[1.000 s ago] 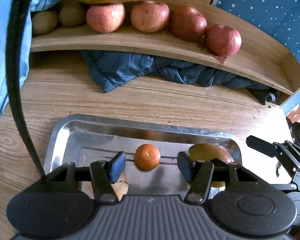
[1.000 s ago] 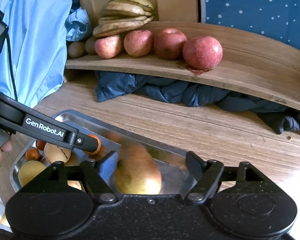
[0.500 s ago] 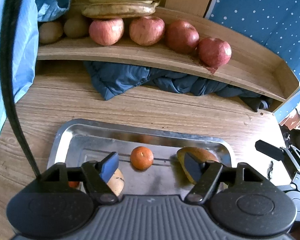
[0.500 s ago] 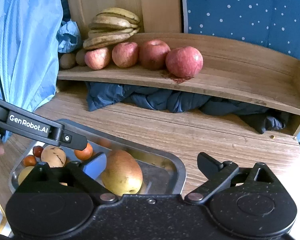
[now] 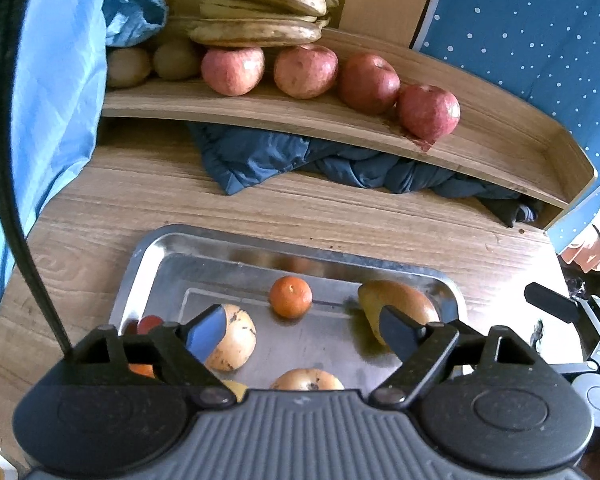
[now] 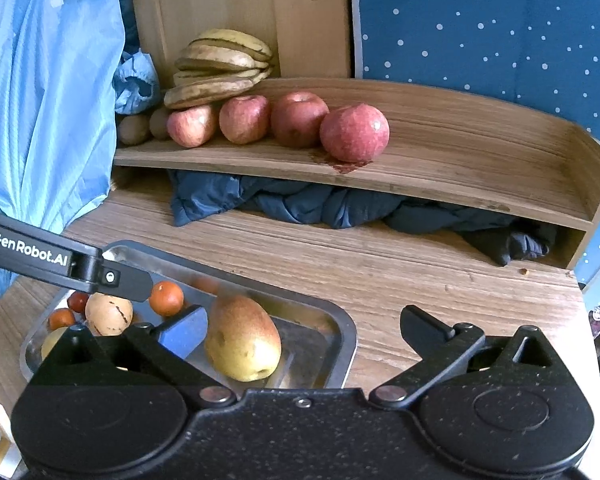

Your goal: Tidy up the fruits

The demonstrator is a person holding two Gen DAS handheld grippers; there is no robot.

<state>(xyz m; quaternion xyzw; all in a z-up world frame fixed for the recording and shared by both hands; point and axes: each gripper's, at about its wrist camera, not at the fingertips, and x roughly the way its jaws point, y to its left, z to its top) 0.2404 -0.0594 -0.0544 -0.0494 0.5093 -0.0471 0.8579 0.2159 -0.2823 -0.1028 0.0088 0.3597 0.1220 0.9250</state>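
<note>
A steel tray (image 5: pixel 156 256) on the wooden table holds a tangerine (image 5: pixel 291 296), a large red-yellow pear (image 6: pixel 242 338), a speckled yellow pear (image 5: pixel 236 338) and some small red fruits (image 5: pixel 150 323). My left gripper (image 5: pixel 302 332) hovers above the tray with its jaws opening. The tangerine lies free beyond its fingers and no pad touches it. My right gripper (image 6: pixel 304 332) hangs over the tray's right end, its jaws opening wide. The large pear rests in the tray beside the right gripper's left finger and is not pressed.
A curved wooden shelf (image 6: pixel 480 152) at the back carries several red apples (image 6: pixel 354 132), brown bananas (image 6: pixel 220 68) and kiwis (image 6: pixel 134 128). A dark blue cloth (image 6: pixel 300 204) is bunched under it. Light blue fabric (image 6: pixel 48 100) hangs at the left.
Both grippers have opened wider and drawn back and up from the tray. The right jaws spread away from the large pear, which stays lying in the tray.
</note>
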